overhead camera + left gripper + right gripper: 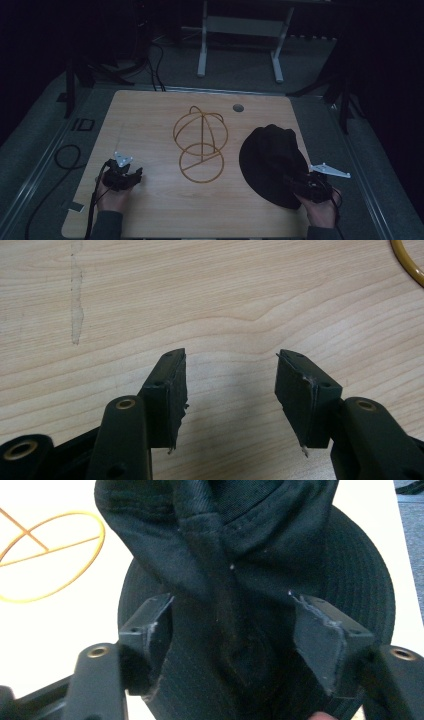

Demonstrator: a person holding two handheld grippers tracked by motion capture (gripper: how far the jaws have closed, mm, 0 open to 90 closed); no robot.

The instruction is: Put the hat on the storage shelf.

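Black hat [270, 162] lying right of wire stand [200, 145]; right gripper [232, 625] wide, straddling crown fold, so close squarely on fabric before lifting; left gripper [230, 390] wide, empty, near left

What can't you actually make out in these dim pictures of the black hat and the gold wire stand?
- Hat: its near edge in the high view lies behind the right gripper; whether the pads press the fabric is unclear.
- Wire stand: cut off by the frame edge in both gripper views.
- Small round thing at the table's far edge: too small to identify.
- Left gripper: open over bare wood.
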